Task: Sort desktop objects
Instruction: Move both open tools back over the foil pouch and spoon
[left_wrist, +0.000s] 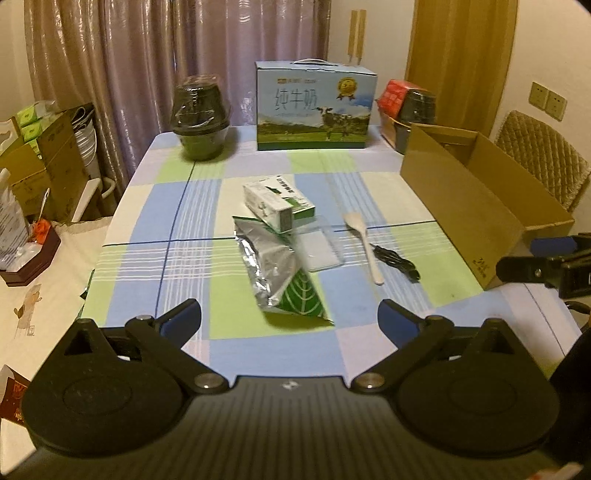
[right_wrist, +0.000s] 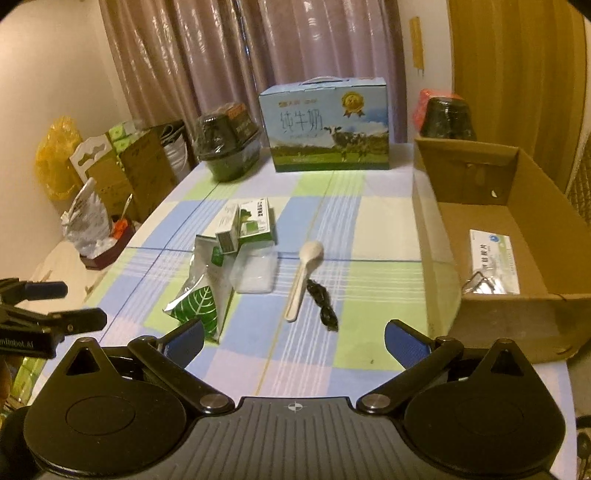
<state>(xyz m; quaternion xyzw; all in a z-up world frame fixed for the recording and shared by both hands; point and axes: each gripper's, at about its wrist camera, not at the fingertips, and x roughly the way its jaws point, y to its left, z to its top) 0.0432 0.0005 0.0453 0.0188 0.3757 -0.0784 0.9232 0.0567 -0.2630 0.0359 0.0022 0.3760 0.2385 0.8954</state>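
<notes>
A checked blue-and-green tablecloth lies under me. At far right sits an open brown cardboard box, already holding a white packet. My left gripper and right gripper hover empty, fingers spread wide. Mid-table: crumpled silver-and-green foil bag, white plastic spoon, black cable. I judge the next pickup is mine to choose; likely the spoon.

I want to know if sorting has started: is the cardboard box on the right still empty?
No: in the right wrist view the cardboard box already holds a white medicine packet and a silvery blister strip on its floor.
</notes>
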